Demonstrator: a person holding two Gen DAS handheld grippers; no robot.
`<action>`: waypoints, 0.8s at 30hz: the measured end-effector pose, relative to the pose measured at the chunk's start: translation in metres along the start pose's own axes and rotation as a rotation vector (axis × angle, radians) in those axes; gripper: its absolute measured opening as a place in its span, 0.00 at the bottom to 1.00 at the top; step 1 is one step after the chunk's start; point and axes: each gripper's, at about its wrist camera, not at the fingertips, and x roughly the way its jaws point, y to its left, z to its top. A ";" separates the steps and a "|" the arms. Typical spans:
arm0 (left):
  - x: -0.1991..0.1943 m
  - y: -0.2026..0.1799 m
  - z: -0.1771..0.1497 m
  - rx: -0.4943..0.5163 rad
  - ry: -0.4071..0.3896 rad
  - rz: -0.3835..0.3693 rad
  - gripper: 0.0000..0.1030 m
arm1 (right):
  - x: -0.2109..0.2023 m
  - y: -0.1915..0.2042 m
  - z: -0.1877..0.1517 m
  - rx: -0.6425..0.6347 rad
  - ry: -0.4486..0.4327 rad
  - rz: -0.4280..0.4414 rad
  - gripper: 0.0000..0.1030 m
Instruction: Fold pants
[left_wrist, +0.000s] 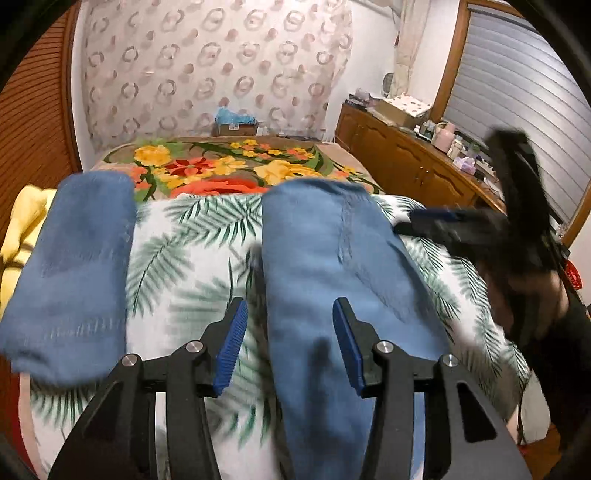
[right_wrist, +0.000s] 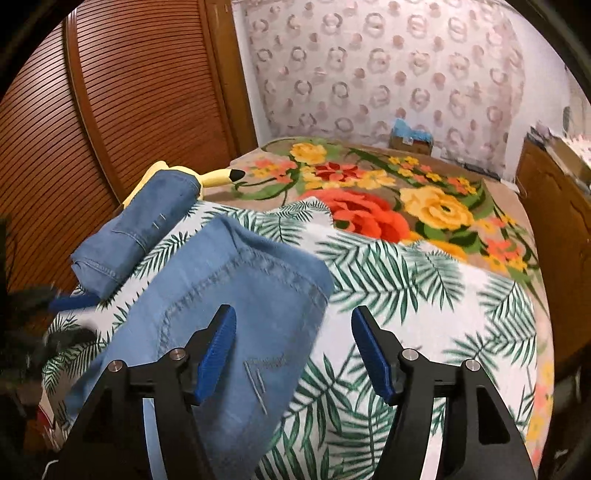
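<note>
Between the spread left gripper (left_wrist: 290, 345) jaws lie folded pants (left_wrist: 332, 266); right gripper (right_wrist: 293, 352) is spread too, empty. Looks mid-fold; next needs a hem pinch.

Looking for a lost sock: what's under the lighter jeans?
Lighter jeans lie on the palm-leaf sheet, which shows around them. Anything beneath the denim is hidden.

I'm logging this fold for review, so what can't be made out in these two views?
- Near end of the blue pants: cut off by the bottom edge and the left hand-held gripper in the left wrist view.
- Right hand-held gripper: motion-blurred in the left wrist view.
- Yellow plush toy: mostly hidden behind the folded jeans, right wrist view.
</note>
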 end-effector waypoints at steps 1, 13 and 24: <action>0.008 0.001 0.008 -0.002 0.006 -0.006 0.48 | 0.000 -0.002 -0.001 0.011 0.005 0.005 0.65; 0.070 0.008 0.028 -0.003 0.139 -0.055 0.53 | 0.017 -0.013 0.001 0.052 0.033 0.050 0.67; 0.059 0.009 0.008 0.037 0.169 -0.105 0.11 | 0.055 -0.008 0.006 0.075 0.080 0.109 0.81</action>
